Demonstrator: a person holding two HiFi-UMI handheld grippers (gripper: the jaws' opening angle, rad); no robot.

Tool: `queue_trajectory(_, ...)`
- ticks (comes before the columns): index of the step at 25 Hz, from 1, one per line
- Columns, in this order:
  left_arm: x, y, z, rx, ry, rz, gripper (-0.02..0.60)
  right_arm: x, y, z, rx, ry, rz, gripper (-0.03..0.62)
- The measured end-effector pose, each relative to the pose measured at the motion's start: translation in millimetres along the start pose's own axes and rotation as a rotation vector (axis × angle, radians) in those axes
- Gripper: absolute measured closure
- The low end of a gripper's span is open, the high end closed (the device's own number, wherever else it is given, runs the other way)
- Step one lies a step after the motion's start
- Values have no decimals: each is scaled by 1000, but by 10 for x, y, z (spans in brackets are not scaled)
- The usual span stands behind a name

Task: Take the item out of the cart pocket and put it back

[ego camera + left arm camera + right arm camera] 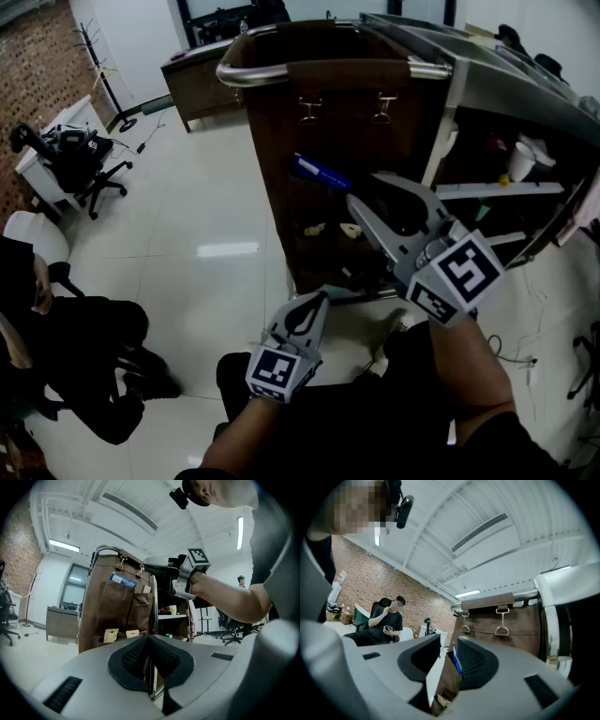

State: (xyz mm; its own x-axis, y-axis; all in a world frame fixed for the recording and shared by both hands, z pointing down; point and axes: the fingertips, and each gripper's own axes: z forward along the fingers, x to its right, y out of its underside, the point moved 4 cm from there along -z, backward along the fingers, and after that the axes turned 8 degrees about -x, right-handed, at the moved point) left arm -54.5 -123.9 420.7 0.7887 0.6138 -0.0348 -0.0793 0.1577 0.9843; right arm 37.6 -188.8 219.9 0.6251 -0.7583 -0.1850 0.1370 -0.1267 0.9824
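The blue item (319,172) is partly hidden inside the cart pocket (291,217), its print illegible.

The right claw (367,192) is pointing level at the cart (281,131), jaws standing apart. The left claw (314,300) is hovering farther from the cart, jaws together.

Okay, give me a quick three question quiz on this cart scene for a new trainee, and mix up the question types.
1. True or false: the left gripper has its jaws together with nothing between them.
2. Multiple choice: where is the blue item?
A) tucked into the brown fabric bag hung on the cart
B) lying on the floor
C) clamped in the left gripper
3. Fill in: the right gripper points toward the blue item with its jaws ____.

Key: 1 true; 2 A; 3 open.
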Motion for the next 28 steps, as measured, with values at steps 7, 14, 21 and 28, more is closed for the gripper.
queue_trajectory(7, 7, -7, -34, -8, 2, -18, 581, 84, -125, 491, -109, 21, -122, 457)
queue_trajectory(14, 6, -26, -39, 2, 1, -18, 581, 163, 187, 887, -274, 29, -168, 459)
queue_trajectory(21, 0, -10, -43, -1, 3, -16, 581, 116, 314, 969, -333, 49, -291, 481)
queue_trajectory(28, 10, -37, -58, 2, 3, -28, 581, 81, 312, 951, -333, 41, -315, 551)
